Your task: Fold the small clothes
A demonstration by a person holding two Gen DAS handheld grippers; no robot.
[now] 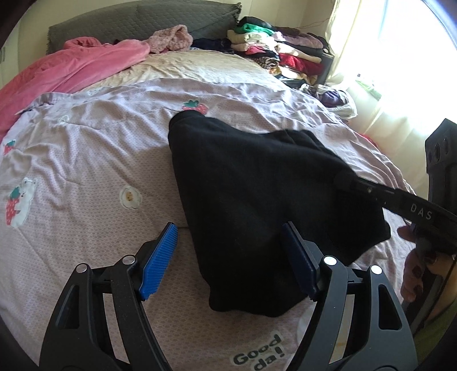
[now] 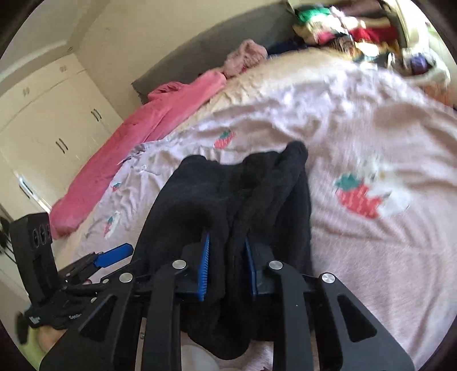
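A small black fleece garment [image 1: 251,185] lies crumpled on the lilac strawberry-print bedcover [image 1: 85,159]. My left gripper [image 1: 228,231] stands open just above its near edge. The left blue pad [image 1: 158,262] is clear of the cloth and the right pad [image 1: 298,262] is right beside it. My right gripper [image 1: 352,185] comes in from the right and pinches the garment's right side, pulling it up off the bed. In the right wrist view that gripper [image 2: 228,256] is shut on a bunched fold of the black garment [image 2: 228,188], which hangs between the pads.
A pink blanket [image 1: 71,68] lies along the bed's far left, with a pink knit [image 1: 171,37] by the grey headboard [image 1: 142,20]. A pile of folded clothes [image 1: 280,48] stands at the far right corner. A curtained window [image 1: 400,71] is on the right, a cream wardrobe [image 2: 51,120] on the left.
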